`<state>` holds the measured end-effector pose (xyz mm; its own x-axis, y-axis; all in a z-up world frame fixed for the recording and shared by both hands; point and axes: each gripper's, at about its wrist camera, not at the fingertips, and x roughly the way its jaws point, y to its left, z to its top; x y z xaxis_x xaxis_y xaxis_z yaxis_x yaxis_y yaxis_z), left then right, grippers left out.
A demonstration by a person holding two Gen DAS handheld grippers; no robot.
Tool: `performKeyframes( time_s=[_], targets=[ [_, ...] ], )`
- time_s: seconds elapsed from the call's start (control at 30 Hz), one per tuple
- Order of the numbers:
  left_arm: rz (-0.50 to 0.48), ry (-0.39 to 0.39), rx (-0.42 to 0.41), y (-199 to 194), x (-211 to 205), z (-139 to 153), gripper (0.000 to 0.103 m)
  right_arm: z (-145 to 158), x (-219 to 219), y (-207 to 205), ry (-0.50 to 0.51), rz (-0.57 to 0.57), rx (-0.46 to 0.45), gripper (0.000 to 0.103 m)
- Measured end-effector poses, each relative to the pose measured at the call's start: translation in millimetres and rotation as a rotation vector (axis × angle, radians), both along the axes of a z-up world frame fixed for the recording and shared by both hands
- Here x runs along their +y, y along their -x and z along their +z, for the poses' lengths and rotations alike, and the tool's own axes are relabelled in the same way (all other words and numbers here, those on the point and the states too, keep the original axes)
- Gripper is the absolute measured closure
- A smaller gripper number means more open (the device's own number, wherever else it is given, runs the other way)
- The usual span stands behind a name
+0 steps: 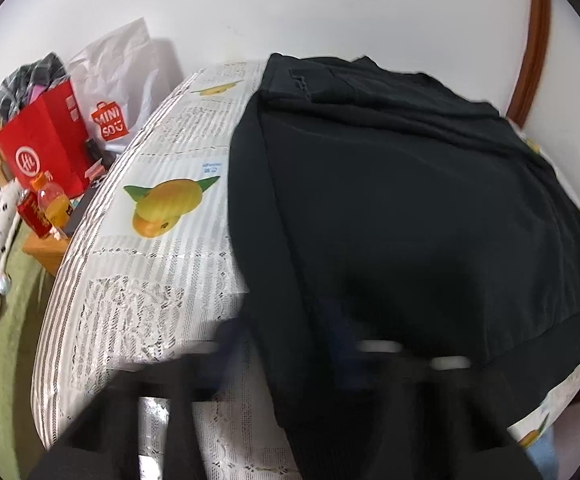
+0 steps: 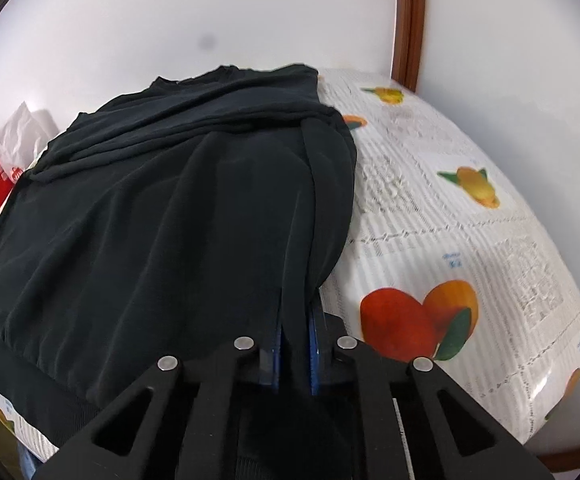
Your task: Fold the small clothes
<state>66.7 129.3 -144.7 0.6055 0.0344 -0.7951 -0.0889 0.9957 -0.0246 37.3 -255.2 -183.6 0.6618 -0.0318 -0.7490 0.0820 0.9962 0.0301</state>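
Observation:
A black garment (image 1: 410, 208) lies spread over a table with a fruit-print cloth (image 1: 161, 240); it also shows in the right wrist view (image 2: 161, 216). My right gripper (image 2: 294, 320) is shut on a fold of the garment's right edge, with the cloth pinched between the blue pads (image 2: 314, 344). My left gripper (image 1: 281, 344) is at the garment's near left edge, blurred by motion. Its fingers are mostly hidden under the dark cloth, so I cannot tell whether it is open or shut.
The fruit-print tablecloth (image 2: 450, 240) is bare to the right of the garment. A red paper bag (image 1: 45, 148), a white Miniso bag (image 1: 117, 92) and an orange drink bottle (image 1: 51, 204) stand on a low cabinet to the left. A white wall and a brown door frame (image 2: 410, 20) are behind.

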Motion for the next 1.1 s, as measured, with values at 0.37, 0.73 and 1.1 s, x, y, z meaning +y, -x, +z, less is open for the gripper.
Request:
performKeyframes(
  time_s=[0.37, 0.73, 1.1],
  targets=[
    [-0.055, 0.180, -0.237, 38, 27, 71, 0.097, 74, -40, 44, -0.140, 0.064, -0.225, 0.095],
    [-0.074, 0.122, -0.398, 20, 11, 125, 0.097, 119, -65, 14, -0.221, 0.056, -0.327, 0.095],
    [0.000, 0.127, -0.362, -81, 11, 137, 0.097, 144, -49, -86, -0.190, 0.061, -0.316, 0.095]
  ],
)
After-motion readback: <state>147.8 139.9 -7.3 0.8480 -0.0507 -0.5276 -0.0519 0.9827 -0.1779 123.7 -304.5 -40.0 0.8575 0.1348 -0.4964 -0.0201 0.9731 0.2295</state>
